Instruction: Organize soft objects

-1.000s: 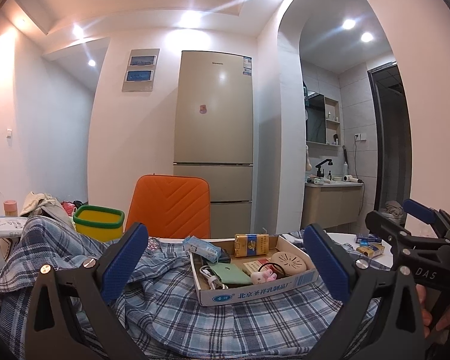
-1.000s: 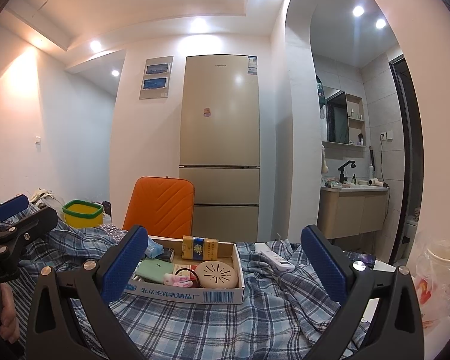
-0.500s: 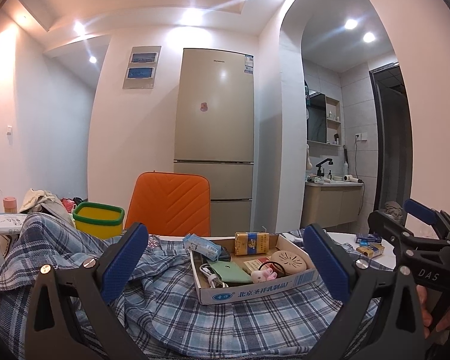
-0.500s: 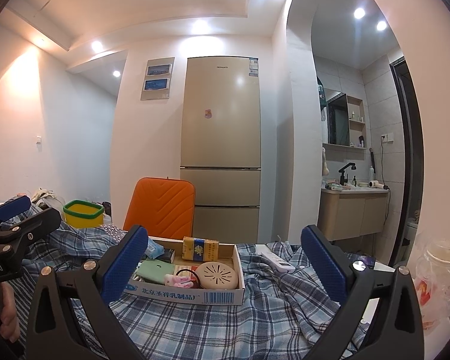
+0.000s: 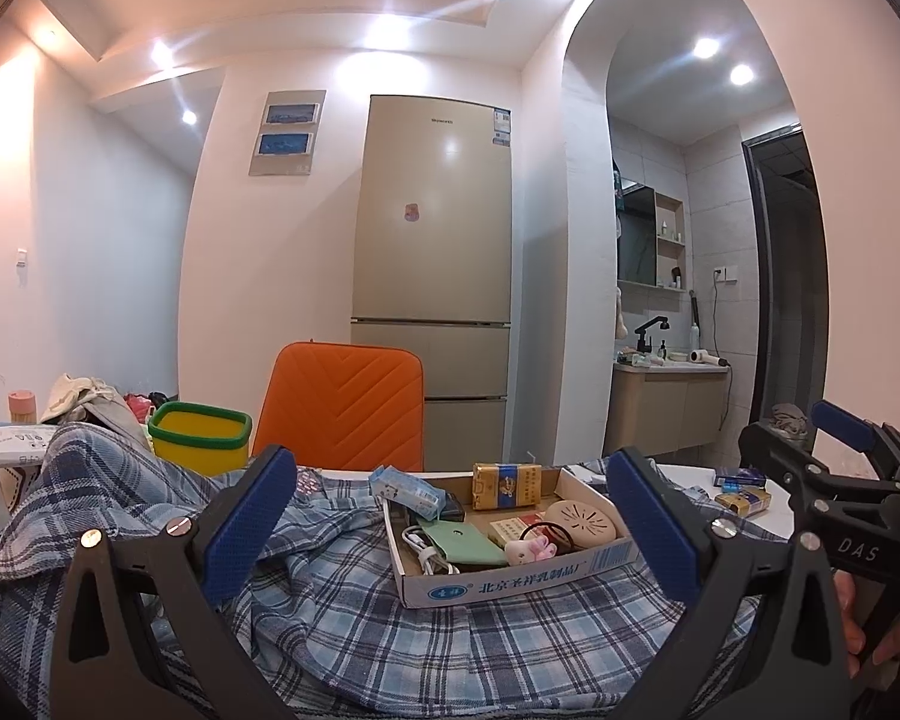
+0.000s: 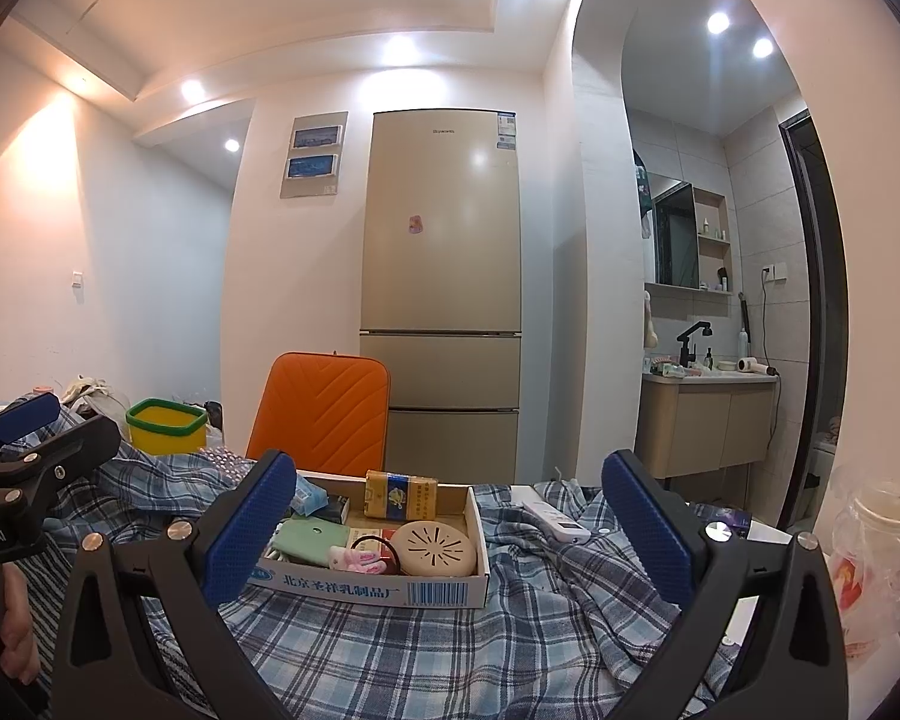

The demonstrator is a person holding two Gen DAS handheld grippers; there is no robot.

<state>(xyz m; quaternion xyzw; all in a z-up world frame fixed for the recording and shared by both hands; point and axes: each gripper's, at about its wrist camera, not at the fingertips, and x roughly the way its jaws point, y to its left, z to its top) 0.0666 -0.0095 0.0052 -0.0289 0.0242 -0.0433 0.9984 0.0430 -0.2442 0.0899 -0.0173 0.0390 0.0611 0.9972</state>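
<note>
A crumpled blue plaid shirt (image 5: 342, 618) (image 6: 540, 588) lies spread over the table. On it stands a shallow cardboard box (image 5: 510, 579) (image 6: 390, 591) holding several small items. My left gripper (image 5: 450, 531) hovers open just above the cloth, its blue pads (image 5: 249, 522) wide apart and framing the box. My right gripper (image 6: 450, 531) is open too, level with the box, nothing between its fingers. In the left wrist view the right gripper (image 5: 840, 468) shows at the right edge; in the right wrist view the left gripper (image 6: 24, 450) shows at the left edge.
An orange chair back (image 5: 342, 408) and a yellow-green bin (image 5: 201, 435) stand behind the table, a fridge (image 5: 435, 276) beyond. A white remote (image 6: 555, 519) lies on the shirt right of the box. A plastic-wrapped cup (image 6: 882, 552) sits at far right.
Both grippers have risen and tilted slightly, so the table scene sits a little lower in view. The shirt and box have not moved; both grippers stay open.
</note>
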